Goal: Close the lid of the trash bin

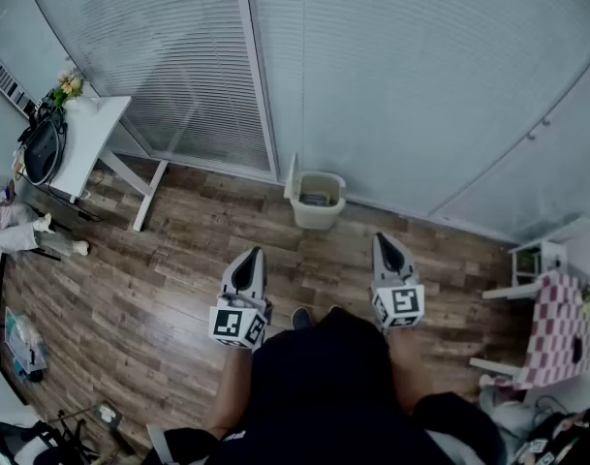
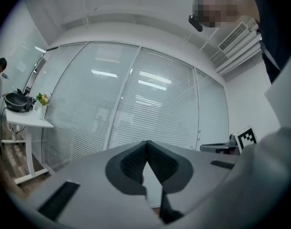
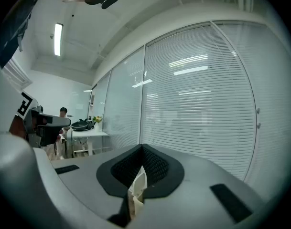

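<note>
Plainly the trash bin [image 1: 317, 201] is open: its lid [image 1: 293, 176] stands upright along the bin's left edge, as the head view has it, and the mouth shows something dark inside. The bin sits on the wooden floor [image 1: 178, 260], close against the glass wall with blinds [image 1: 391, 85], ahead of us and between our two grippers.

Our left gripper [image 1: 250, 257] and right gripper [image 1: 385, 241] both hang over the floor, well short of the bin, roughly level and pointing toward the wall. The left gripper's jaws are pressed together with nothing in them. The right gripper's jaws also meet at the tips and carry nothing. Low in the slit between them, in the right gripper view, the pale bin [image 3: 137, 187] shows beyond.

We judge that we are in the approach, and the closing itself is not begun. The next move, as we read it, is to step nearer, lower one gripper, probably the left, to the top edge of the lid, and tip the lid over the mouth until it lies flat. Closed jaws should do for that push, so no grasp looks needed.

Off to the left stands a white counter [image 1: 96, 139] bearing a black pan [image 1: 43, 150] and flowers [image 1: 68, 87].
</note>
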Motion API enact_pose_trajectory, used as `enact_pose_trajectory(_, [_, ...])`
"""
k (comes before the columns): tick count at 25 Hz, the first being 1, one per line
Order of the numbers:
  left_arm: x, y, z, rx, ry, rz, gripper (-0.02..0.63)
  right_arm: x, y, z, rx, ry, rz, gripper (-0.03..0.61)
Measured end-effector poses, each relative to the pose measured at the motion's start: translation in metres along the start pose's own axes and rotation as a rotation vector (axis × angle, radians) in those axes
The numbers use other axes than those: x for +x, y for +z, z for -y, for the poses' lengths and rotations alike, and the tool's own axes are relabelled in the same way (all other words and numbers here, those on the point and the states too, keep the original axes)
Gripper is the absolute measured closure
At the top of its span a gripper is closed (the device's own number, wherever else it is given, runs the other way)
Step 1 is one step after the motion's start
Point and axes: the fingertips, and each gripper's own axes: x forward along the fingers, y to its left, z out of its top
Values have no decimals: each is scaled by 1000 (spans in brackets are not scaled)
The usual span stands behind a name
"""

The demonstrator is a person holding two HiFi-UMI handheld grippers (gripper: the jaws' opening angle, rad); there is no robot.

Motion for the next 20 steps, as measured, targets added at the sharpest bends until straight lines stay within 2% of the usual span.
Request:
enact_pose_trajectory(12, [4,4,8,17,-3,8,606,4,7,-2,-36,41,22,575])
enact_pose_trajectory(16, [3,2,9,14,1,3,606,1,16,-2,-84,41,47,574])
enact_pose_trajectory(20, [2,4,8,19,18,14,606,3,22,-3,-72,41,69,574])
